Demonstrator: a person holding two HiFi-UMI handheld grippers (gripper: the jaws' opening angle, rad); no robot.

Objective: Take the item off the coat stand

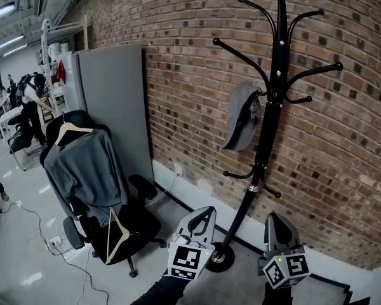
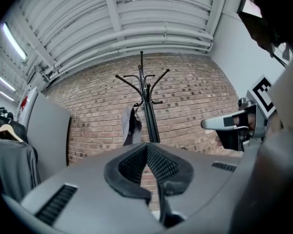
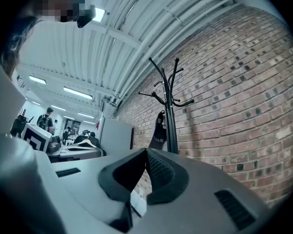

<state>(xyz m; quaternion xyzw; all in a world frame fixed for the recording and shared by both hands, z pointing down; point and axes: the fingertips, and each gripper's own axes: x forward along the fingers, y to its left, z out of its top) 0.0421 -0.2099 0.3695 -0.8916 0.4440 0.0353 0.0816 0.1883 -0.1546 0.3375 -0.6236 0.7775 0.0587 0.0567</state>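
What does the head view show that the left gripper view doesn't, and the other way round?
Head view only: the round base of the coat stand, the seat and legs of the chair, a wooden hanger at that seat, and the left gripper from outside.
Left gripper view only: the ribbed ceiling over the stand, the stand's top tip, and the left gripper's jaws close up, shut with nothing between them.
Both: the coat stand, the grey cap hanging on it, the brick wall, the right gripper.

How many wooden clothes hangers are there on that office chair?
2. The top hanger holds a grey garment on the chair back; the lower hanger dangles by the seat. Others may be hidden.
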